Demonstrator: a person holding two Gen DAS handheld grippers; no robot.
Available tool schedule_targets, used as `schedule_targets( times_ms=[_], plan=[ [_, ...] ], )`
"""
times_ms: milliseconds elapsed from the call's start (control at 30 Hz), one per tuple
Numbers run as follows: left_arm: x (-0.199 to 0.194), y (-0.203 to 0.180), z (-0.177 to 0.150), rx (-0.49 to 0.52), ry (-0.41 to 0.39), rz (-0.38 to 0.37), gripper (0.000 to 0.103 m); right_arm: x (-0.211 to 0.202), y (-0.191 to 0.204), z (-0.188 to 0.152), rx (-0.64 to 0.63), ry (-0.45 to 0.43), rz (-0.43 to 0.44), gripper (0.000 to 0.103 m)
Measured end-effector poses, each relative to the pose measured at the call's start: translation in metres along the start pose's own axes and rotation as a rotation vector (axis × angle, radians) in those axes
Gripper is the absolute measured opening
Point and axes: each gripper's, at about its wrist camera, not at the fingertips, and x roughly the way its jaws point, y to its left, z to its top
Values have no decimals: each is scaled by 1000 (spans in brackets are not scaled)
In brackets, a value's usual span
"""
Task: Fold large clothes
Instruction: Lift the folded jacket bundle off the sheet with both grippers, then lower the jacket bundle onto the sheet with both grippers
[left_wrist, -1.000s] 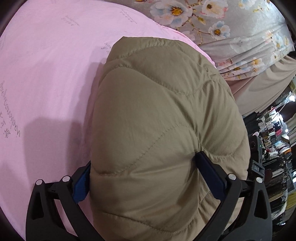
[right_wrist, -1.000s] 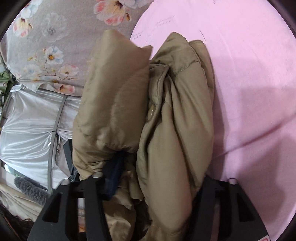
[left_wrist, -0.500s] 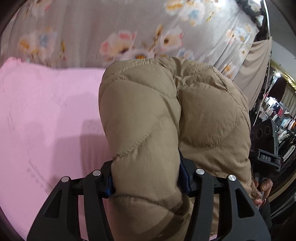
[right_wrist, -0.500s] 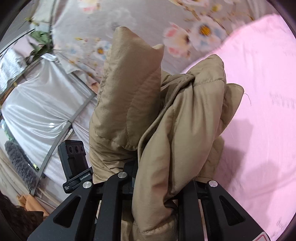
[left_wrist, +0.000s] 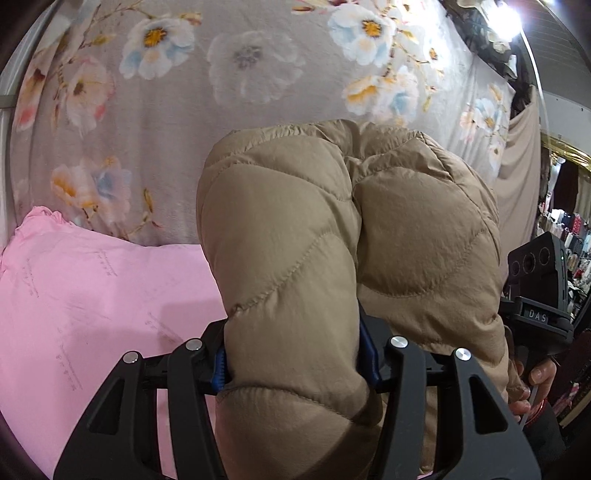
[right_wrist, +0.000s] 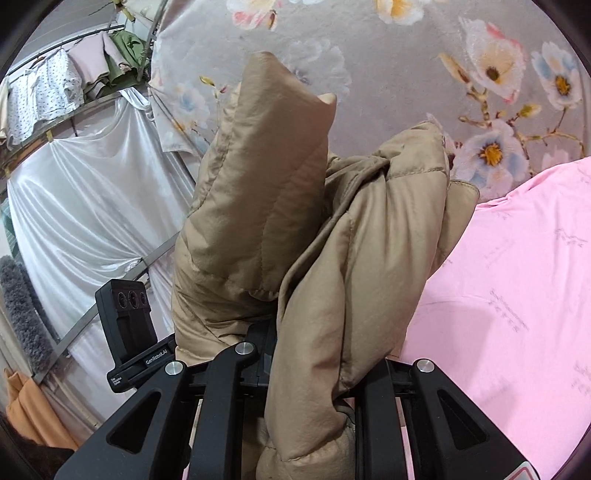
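Lifting the tan puffy jacket (left_wrist: 332, 258) off the pink sheet (left_wrist: 92, 295) | left gripper (left_wrist: 295, 363) squeezed shut on one puffy part, right gripper (right_wrist: 314, 354) on another | jacket now hangs up high, ready for folding

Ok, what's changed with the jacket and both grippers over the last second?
Both grippers closed in: the left gripper squeezed a quilted fold of the tan puffer jacket, the right gripper pinched its bunched edge. Both lifted it off the pink sheet toward the floral cloth. Same grip spots.
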Motion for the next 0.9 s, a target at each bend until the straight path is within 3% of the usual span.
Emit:
schedule_targets(
  times_ms=[233, 433, 533, 700, 800, 900],
  plan=[
    [72, 62, -22, -33, 69, 55, 52, 88, -64, -6, 86, 59, -46, 17],
    [135, 107, -67, -78, 164, 105, 51, 147, -125, -41, 169, 144, -105, 18],
    [151, 122, -82, -86, 182, 143, 53, 163, -149, -55, 223, 144, -119, 25],
    [154, 146, -101, -142, 209, 188, 77, 162, -174, -70, 347, 147, -112, 39],
    [139, 158, -101, -193, 223, 219, 80, 140, -171, -74, 339, 156, -136, 48],
    [112, 158, -92, -192, 217, 312, 78, 98, -153, -63, 253, 85, -237, 50]
  ],
)
